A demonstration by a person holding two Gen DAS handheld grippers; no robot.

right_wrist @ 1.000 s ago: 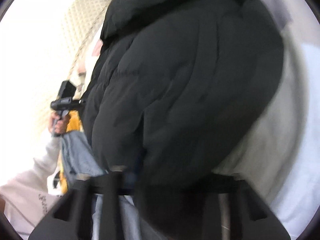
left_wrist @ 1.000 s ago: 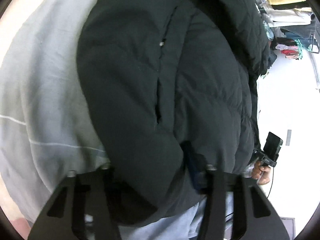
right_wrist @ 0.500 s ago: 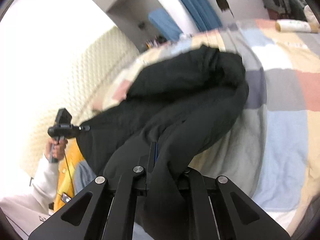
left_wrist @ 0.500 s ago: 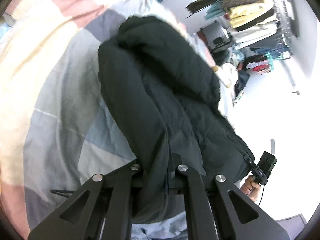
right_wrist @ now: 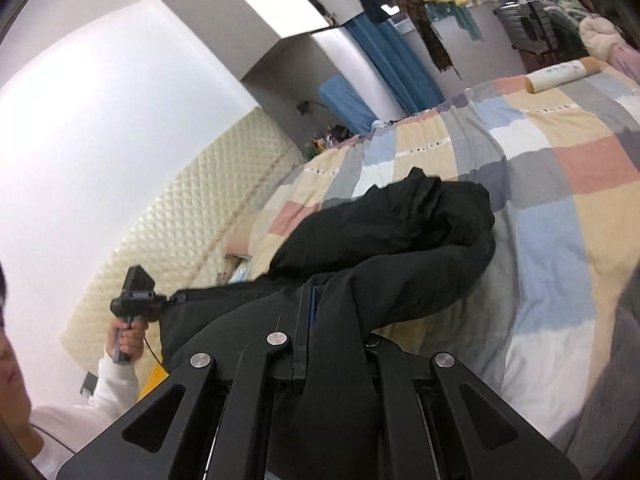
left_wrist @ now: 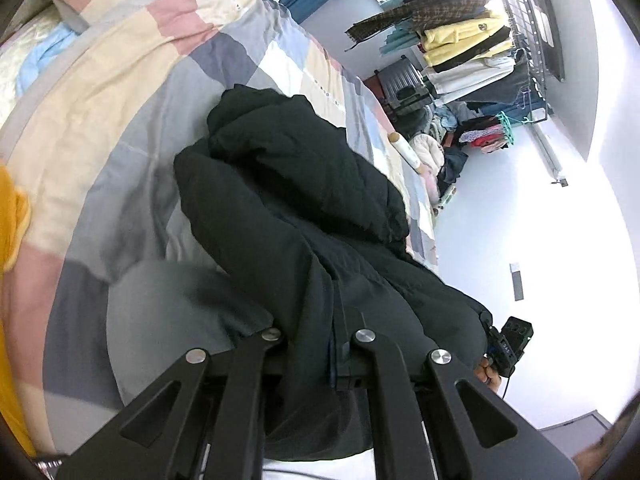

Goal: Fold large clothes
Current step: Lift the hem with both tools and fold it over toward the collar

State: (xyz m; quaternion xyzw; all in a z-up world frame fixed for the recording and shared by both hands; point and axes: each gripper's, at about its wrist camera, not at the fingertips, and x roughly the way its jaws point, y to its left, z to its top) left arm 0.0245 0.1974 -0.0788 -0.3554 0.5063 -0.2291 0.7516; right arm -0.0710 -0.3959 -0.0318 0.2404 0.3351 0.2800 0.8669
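Both tongs, the left gripper [left_wrist: 316, 340] and right gripper [right_wrist: 324, 340], clamp a black puffer jacket [left_wrist: 288, 184] (still bunched, unfolded) above the patchwork quilt [right_wrist: 560, 208]; folding seems barely begun.

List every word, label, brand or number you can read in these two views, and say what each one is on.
None can be read for certain.
Paper roll on the bedspread: faint greenish print, too blurred to read.
Right gripper, seen from the left wrist view: small pale marks on its body, too small to read.
Black jacket: no label in view.
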